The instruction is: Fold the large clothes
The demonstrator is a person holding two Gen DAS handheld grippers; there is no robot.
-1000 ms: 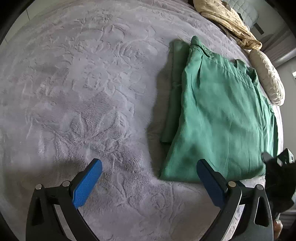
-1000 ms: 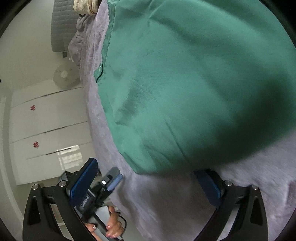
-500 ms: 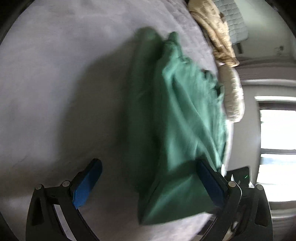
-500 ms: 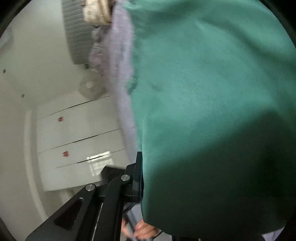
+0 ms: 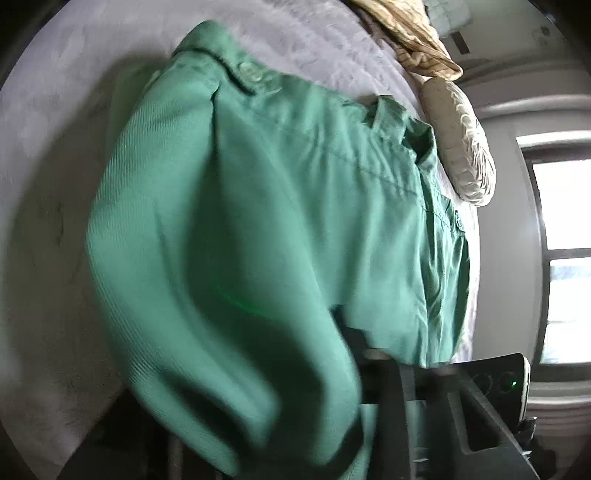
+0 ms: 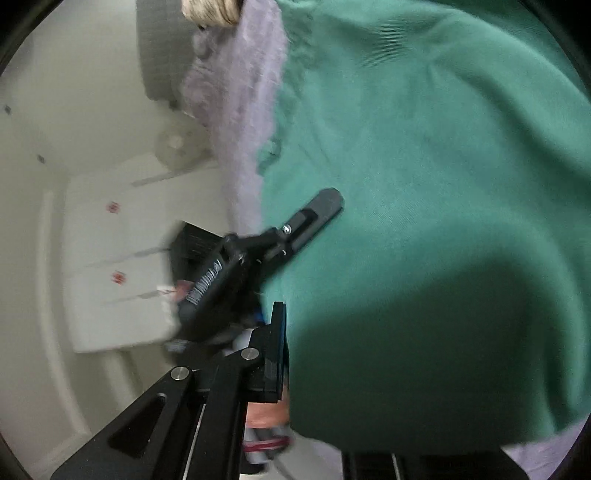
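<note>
The green trousers (image 5: 280,206) lie folded on the grey plush bedspread (image 5: 55,147), waistband and button at the far end. Their near edge is lifted and drapes over my left gripper (image 5: 295,406), hiding both fingertips; only the right finger's black arm (image 5: 424,406) shows. In the right wrist view the green trousers (image 6: 443,184) fill the frame and cover my right gripper (image 6: 332,350), whose left finger (image 6: 277,350) presses against the cloth edge. The left gripper's finger (image 6: 317,214) lies on the cloth there.
A beige garment (image 5: 406,33) and a cream cushion (image 5: 469,147) lie at the bed's far edge. A window (image 5: 565,258) is to the right. White wardrobe doors (image 6: 110,258) and a fan (image 6: 177,144) stand beyond the bed edge (image 6: 240,110).
Both grippers were open short of the trousers' near edge; they moved in and closed on it, and the cloth now lifts and hangs over them.
</note>
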